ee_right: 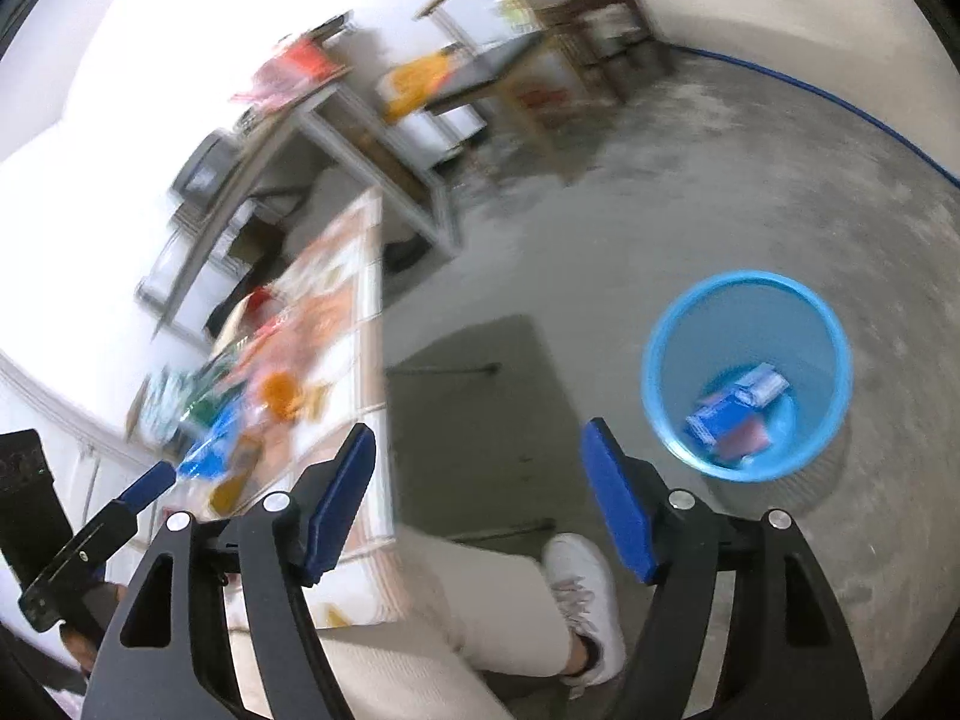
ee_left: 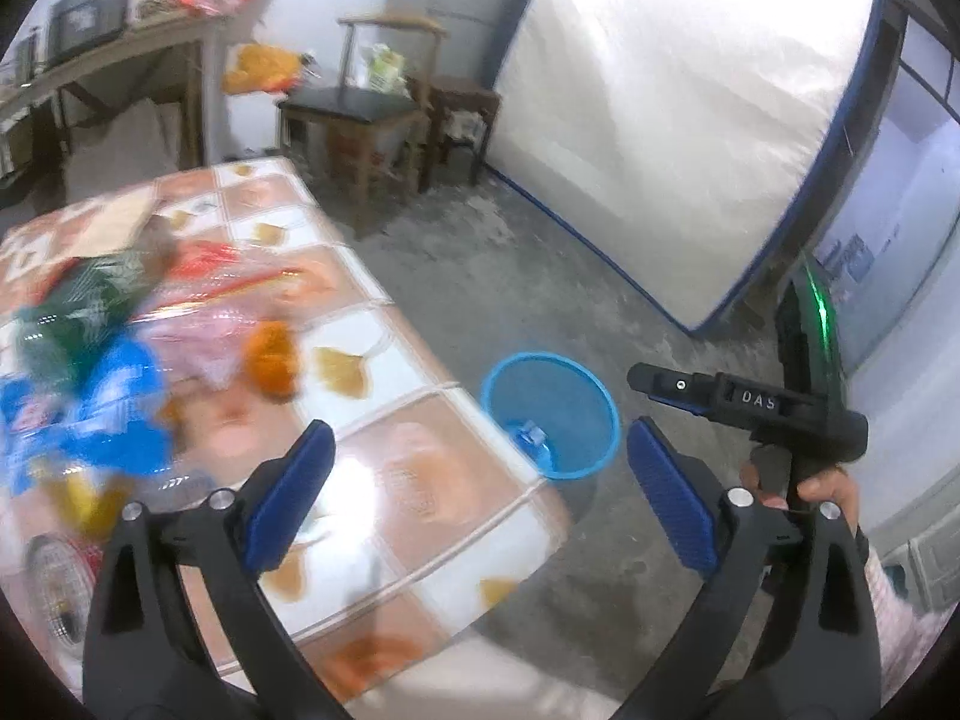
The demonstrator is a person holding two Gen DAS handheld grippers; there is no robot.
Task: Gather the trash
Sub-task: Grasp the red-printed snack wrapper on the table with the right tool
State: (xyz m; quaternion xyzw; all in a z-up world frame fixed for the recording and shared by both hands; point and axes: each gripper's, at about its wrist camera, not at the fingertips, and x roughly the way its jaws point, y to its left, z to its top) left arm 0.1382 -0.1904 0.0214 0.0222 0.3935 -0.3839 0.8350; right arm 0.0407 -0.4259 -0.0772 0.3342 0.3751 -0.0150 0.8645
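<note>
A blue mesh bin [ee_left: 561, 387] stands on the floor beside the table's corner. Blue and white packets [ee_right: 723, 417] lie at its bottom [ee_right: 774, 426]. A blurred pile of trash [ee_left: 114, 354] covers the left part of the table: blue, green, red and clear wrappers, plus an orange piece [ee_left: 273, 360]. My left gripper [ee_left: 480, 432] hangs open and empty above the table's corner, left of the bin. My right gripper [ee_right: 480, 429] is open and empty over the floor, left of the bin [ee_right: 720, 324]. The pile [ee_right: 234, 414] shows at its left.
The table [ee_left: 414, 414] wears a tiled orange and white cloth. A person's hand [ee_left: 822, 489] holds the other tool. A pale trouser leg and white shoe [ee_right: 582, 576] are below. A chair [ee_left: 360, 102], a wrapped mattress [ee_left: 660, 120] and a loaded bench [ee_left: 120, 54] stand behind.
</note>
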